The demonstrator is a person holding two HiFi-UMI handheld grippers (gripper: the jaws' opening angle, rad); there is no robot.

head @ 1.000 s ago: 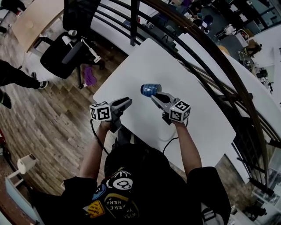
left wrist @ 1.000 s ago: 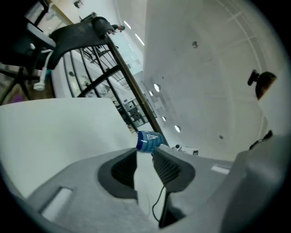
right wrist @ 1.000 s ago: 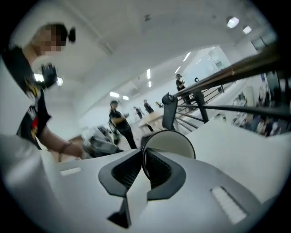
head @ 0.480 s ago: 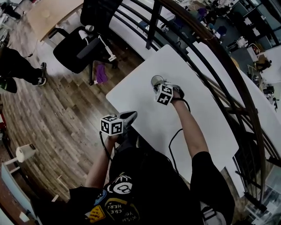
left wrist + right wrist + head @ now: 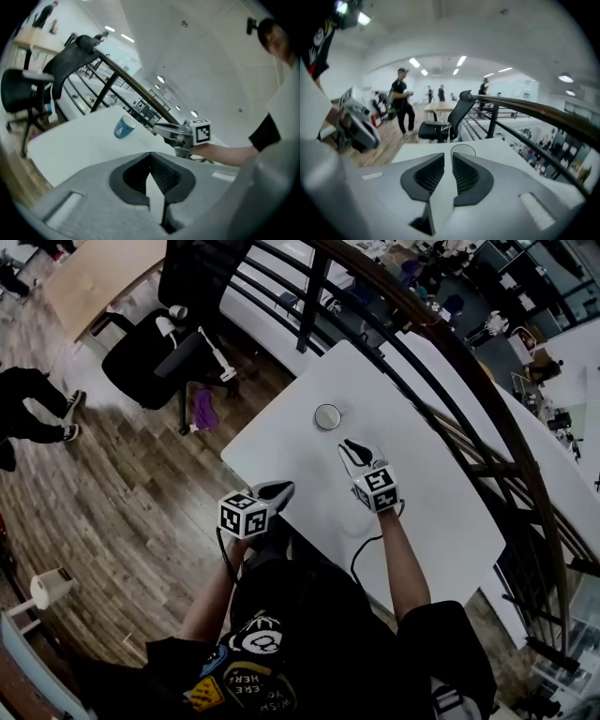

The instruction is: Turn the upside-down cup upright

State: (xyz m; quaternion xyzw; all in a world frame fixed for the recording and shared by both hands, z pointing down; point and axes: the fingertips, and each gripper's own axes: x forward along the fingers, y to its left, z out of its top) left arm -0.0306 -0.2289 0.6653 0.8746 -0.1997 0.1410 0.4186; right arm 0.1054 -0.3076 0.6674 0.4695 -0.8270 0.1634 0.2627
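The small blue tapered cup (image 5: 328, 416) stood on the far part of the white rectangular table (image 5: 281, 442), near the edge beside the dark railing. Its open mouth was turned up, so the task looked finished. From the head view one could look into the cup. The inside was pale and I saw nothing in it, so I judged it empty.

The right gripper (image 5: 349, 448) was near the cup but not touching it, with its tips directed toward it. Its jaws had just been opening. They stood a little apart with nothing between them, and the cup's rim showed just beyond the tips. The left gripper (image 5: 279, 489) was at the near table edge, well apart from the cup. Its jaws were pressed together on nothing.

I judged the cup to be light, with a thin wall, perhaps of paper or plastic; the material could not be told. Such a cup would probably bend under a strong squeeze and tip over from a small push. The wall looked smooth and it narrowed toward the base, so the pads could slide downward. If it had to be taken again, the best hold seemed to be across the side wall around the middle, with gentle pressure. A pinch over the rim, with one pad inside and one outside, would also serve.
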